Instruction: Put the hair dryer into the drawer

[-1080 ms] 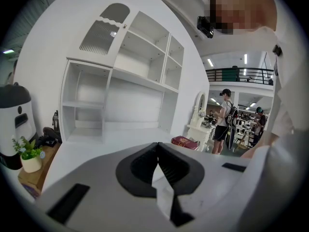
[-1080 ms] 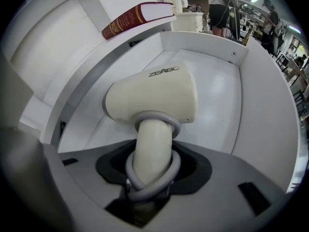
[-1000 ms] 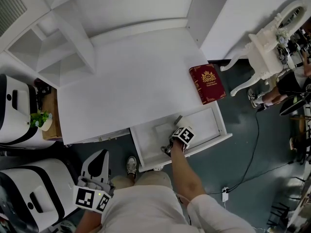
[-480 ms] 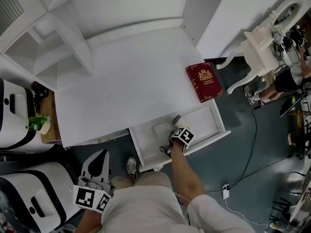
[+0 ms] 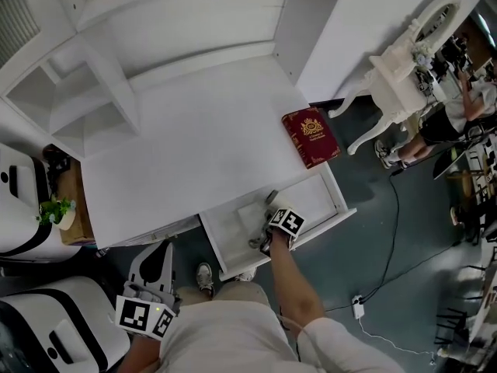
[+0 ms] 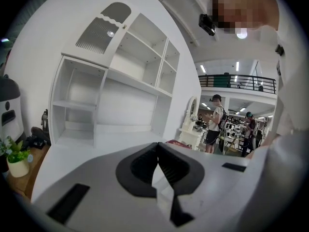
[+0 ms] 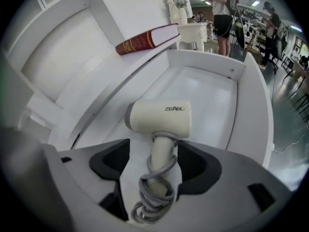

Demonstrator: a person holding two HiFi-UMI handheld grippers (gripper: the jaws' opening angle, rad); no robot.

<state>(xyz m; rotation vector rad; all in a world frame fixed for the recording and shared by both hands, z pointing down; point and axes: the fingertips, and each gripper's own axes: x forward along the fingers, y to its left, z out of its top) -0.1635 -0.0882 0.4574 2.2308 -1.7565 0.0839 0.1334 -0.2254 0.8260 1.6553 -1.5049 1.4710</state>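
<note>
Hair dryer (image 7: 159, 117) lying in the open drawer (image 7: 251, 105)
Fingers of the right gripper (image 7: 153, 158), just opened wide, straddle it without gripping; those of the left gripper (image 6: 157, 161) are closed on nothing.

My head camera looks steeply down from high over the desk (image 5: 194, 146), taking in the open drawer (image 5: 314, 200) and the book (image 5: 311, 137) from well off. The right gripper view sits close above that drawer, tilted down into it and facing on toward the book, so it shares both with the head view. The left gripper view faces almost level across the desk to the shelves (image 6: 120, 81), which the head view also sees
</note>
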